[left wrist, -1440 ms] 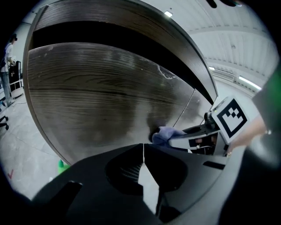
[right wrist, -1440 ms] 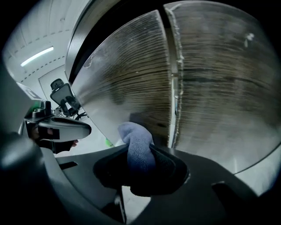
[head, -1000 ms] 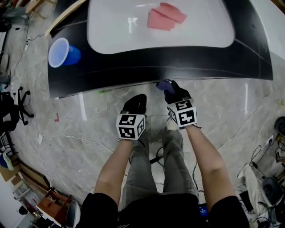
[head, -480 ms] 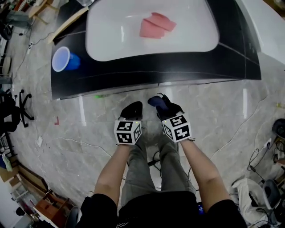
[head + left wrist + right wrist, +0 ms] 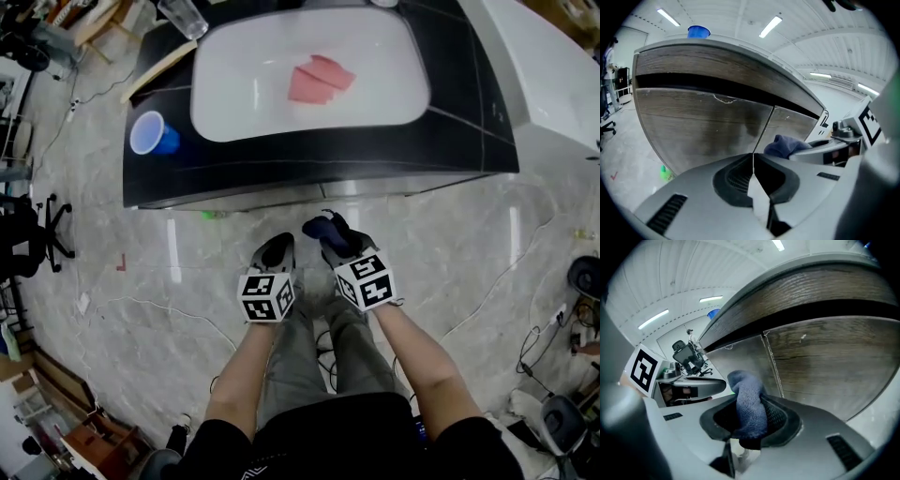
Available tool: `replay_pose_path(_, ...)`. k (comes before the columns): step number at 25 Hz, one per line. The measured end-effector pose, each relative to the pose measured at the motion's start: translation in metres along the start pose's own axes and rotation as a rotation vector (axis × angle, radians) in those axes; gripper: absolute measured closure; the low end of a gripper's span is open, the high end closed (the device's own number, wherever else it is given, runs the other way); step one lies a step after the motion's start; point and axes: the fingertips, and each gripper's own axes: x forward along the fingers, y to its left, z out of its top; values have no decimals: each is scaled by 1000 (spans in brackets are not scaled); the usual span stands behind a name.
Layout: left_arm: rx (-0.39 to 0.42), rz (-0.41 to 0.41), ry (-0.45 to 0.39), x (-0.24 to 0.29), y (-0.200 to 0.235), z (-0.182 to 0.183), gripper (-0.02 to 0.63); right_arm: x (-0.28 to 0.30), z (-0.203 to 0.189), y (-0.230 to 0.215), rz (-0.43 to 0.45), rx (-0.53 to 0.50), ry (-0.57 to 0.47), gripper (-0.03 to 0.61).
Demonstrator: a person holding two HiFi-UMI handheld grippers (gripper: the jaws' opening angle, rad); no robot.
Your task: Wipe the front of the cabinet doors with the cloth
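Blue knit cloth is pinched in the right tongs. The left tongs are closed on nothing. Both are near the wood-grain cabinet doors, around the seam between them, and not touching. With no cloth contact showing, the wiping looks largely undone. Above sits the black surface.

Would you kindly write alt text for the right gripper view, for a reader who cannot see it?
The right claw grips a blue cloth in front of wood-grain cabinet doors. The left claw sits alongside, at the picture's left.
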Motion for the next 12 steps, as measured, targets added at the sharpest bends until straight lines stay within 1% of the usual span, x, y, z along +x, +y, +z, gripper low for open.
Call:
replay_pose_path(5, -41, -5, -21, -15, -6, 5, 598, -11, 11, 9, -7, 3, -13, 462)
replay_pose_path(12, -60, -13, -49, -18, 16, 15, 598, -8, 26, 21, -42, 9, -32, 462)
